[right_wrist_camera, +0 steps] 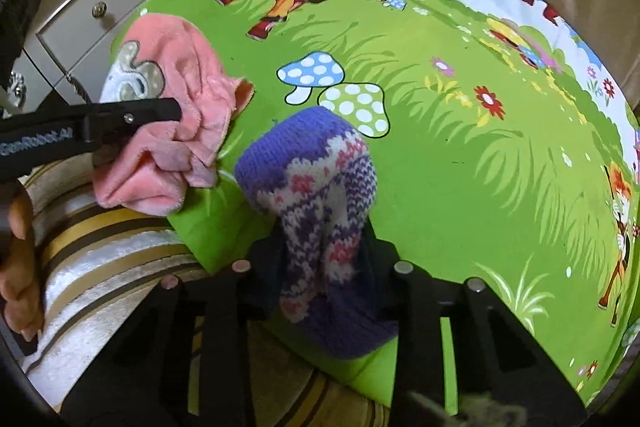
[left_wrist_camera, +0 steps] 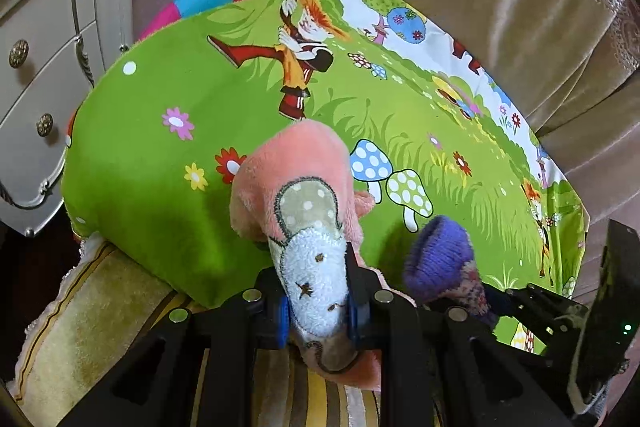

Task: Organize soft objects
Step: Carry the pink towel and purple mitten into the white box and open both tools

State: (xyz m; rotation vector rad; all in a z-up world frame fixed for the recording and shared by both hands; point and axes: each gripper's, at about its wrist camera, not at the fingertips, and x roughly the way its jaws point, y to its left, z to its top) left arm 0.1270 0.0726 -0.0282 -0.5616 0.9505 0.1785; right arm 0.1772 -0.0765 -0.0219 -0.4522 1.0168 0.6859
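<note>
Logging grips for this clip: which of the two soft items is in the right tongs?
The purple-and-white knitted sock, pinched between the right tongs. The pink plush sock with the white patch sits in the left tongs instead.
</note>
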